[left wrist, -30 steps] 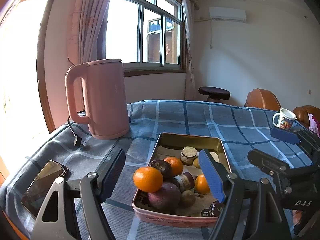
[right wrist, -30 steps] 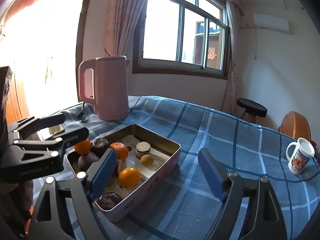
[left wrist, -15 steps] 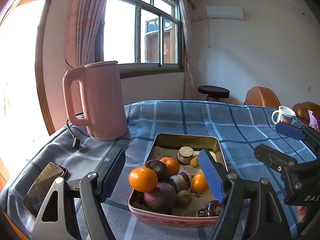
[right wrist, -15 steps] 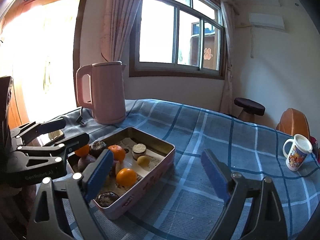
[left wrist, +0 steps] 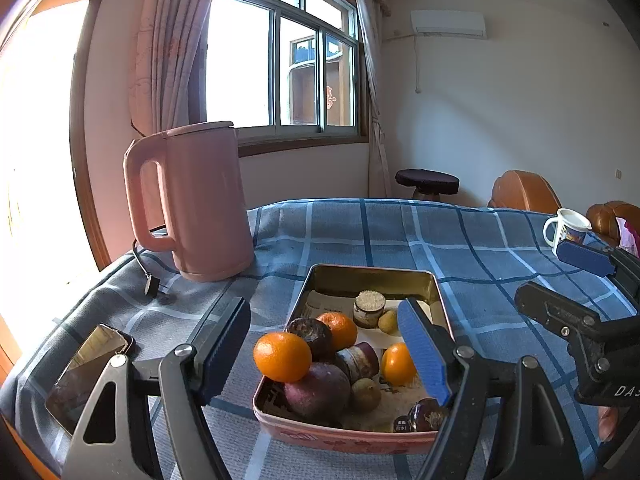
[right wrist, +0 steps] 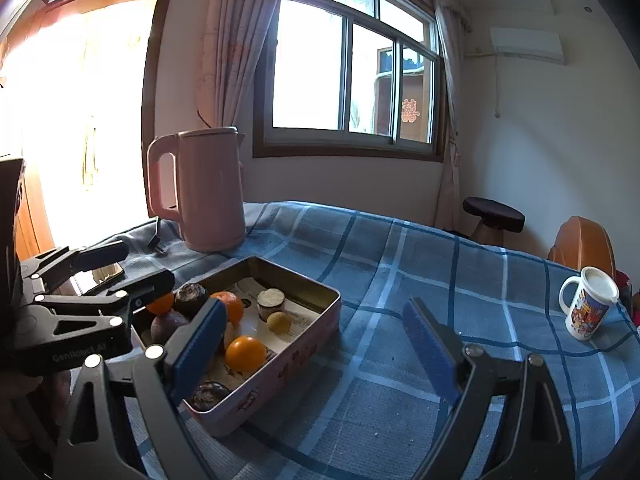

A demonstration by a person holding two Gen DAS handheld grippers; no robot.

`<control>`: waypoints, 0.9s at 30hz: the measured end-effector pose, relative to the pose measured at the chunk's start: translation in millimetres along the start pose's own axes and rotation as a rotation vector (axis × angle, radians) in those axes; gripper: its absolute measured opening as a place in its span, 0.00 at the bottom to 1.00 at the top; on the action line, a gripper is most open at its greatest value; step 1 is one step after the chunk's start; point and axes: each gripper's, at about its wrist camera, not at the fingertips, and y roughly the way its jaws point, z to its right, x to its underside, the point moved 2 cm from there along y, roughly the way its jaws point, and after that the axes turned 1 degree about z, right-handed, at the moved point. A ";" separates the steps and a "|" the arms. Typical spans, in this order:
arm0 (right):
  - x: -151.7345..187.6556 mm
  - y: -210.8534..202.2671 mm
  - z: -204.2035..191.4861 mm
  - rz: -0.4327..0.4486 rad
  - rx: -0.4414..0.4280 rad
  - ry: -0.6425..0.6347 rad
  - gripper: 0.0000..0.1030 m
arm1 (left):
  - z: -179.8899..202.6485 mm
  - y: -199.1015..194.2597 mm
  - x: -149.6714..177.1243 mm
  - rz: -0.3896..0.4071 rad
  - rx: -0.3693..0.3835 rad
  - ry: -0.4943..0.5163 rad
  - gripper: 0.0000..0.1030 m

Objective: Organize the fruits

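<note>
Rectangular tin (left wrist: 372, 274), oranges (left wrist: 282, 356) heaped with dark purple fruits (left wrist: 318, 394)

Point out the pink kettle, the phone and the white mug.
pink kettle (left wrist: 208, 204), left wrist view, on the middle of its body.
phone (left wrist: 90, 372), left wrist view, on its dark screen.
white mug (right wrist: 588, 306), right wrist view, on the printed side below the lid.

Left gripper (left wrist: 324, 354): jaws spread wide, nothing between them, pointing forward and slightly down.
Right gripper (right wrist: 316, 346): jaws spread wide, nothing between them, level with the left gripper.
Spacing: side by side, apart, each just outside the other's jaws.
</note>
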 end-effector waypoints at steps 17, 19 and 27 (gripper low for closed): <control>6.2 -0.7 0.7 0.004 0.013 -0.018 0.89 | 4.9 4.3 2.2 -0.021 -0.021 0.013 0.76; 6.3 -1.5 1.1 0.005 0.017 -0.019 0.89 | 4.2 4.1 2.0 -0.022 -0.018 0.004 0.86; 6.0 -5.0 3.4 0.013 0.027 -0.020 0.90 | 2.9 1.8 -0.1 -0.008 -0.044 0.004 0.87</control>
